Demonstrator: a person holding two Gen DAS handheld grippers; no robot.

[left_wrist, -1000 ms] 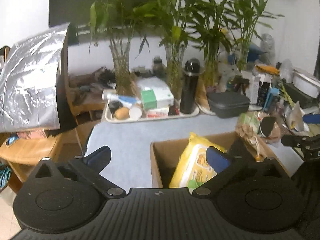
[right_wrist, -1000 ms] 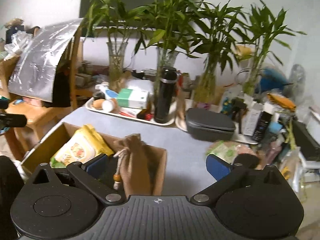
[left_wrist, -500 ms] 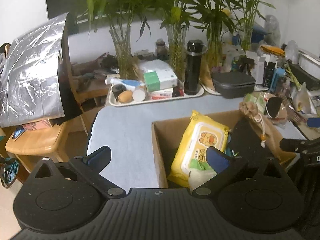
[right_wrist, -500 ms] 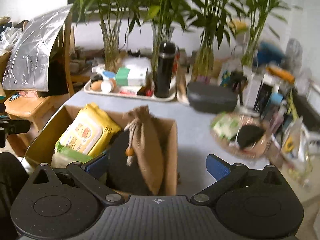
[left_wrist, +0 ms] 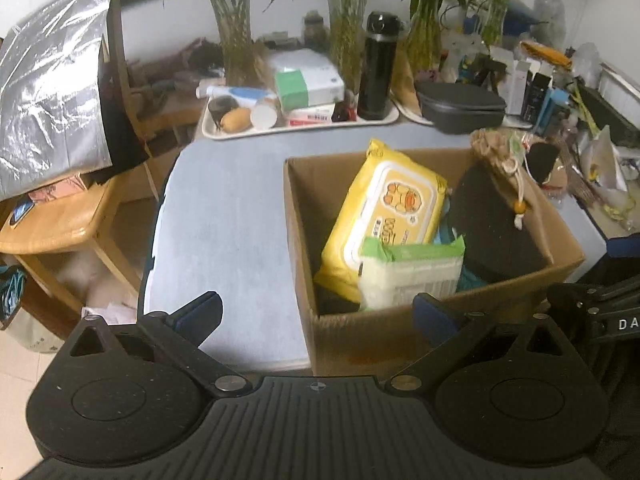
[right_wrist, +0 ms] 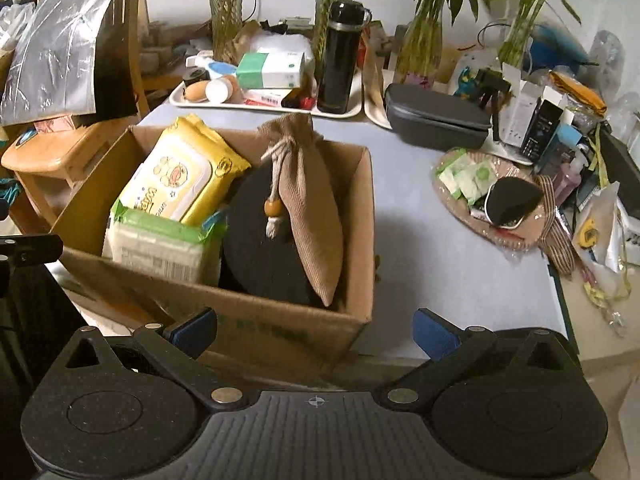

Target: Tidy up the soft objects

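Pulling back and up from the cardboard box [left_wrist: 400,332], both grippers now look down into it rather than level across it as a second ago; the box sits lower and nearer in both wrist views. Left gripper [left_wrist: 316,314] wide open, nothing between its fingers, hanging over the near wall of the box. Right gripper [right_wrist: 316,330] likewise spread wide and empty, at the box's near right corner. Box stands on the blue-grey surface [left_wrist: 224,216] and is packed: yellow wet-wipes pack [left_wrist: 384,216] leaning upright at the left, green-topped tissue pack [left_wrist: 412,272] in front of it and touching it, black round cushion [right_wrist: 260,240] to the right, tan drawstring pouch [right_wrist: 308,200] draped over the cushion against the right wall. Judged: whichever item went in last is released, so loading looks nearly done. Off to the right on the surface, well apart from the box, a woven tray [right_wrist: 500,236] holds small green sachets [right_wrist: 468,176] and a black pad [right_wrist: 512,200]; possibly soft items left to collect, cannot tell. Back tray with the black flask [right_wrist: 340,60] looks unrelated.
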